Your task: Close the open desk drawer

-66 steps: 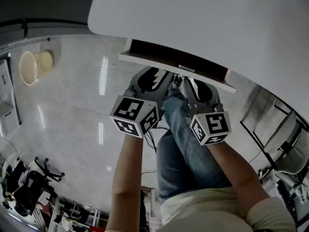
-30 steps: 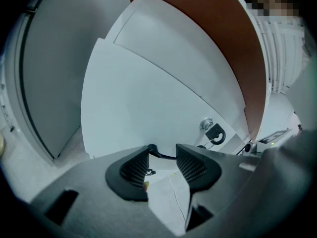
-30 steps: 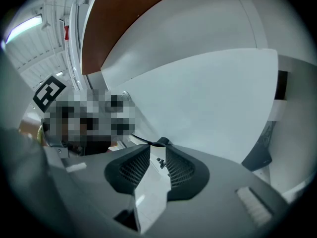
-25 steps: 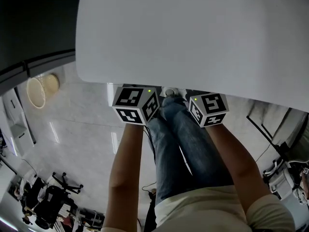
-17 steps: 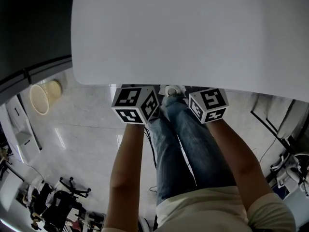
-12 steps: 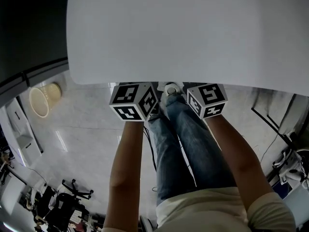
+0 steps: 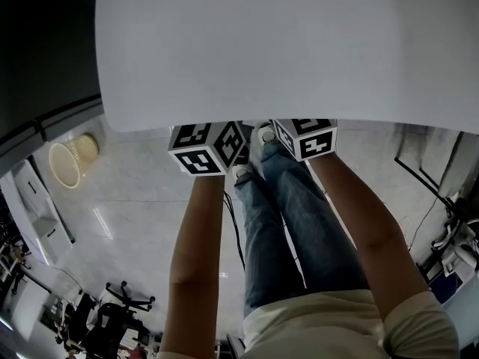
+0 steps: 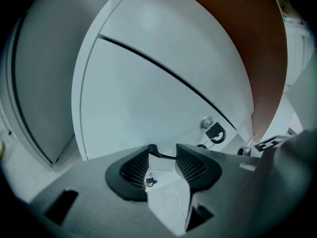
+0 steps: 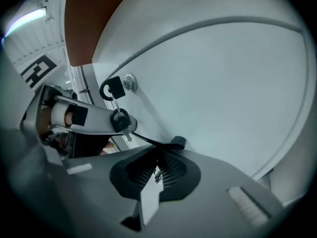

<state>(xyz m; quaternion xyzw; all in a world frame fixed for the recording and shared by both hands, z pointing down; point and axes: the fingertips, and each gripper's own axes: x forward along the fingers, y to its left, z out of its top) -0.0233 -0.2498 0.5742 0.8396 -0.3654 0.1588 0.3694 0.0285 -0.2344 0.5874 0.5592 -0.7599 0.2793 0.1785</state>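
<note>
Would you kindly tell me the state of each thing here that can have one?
White desk drawer: pushed in, looks closed.
Black-headed key: inserted in the drawer's silver lock.
Left hand-held gripper: jaws apart, empty.
Right hand-held gripper: jaws just closed together, nothing between them.

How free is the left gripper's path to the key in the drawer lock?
Likely yes: the left gripper has open, empty jaws facing the drawer front; the key sits just up-right of them, with nothing between.
</note>
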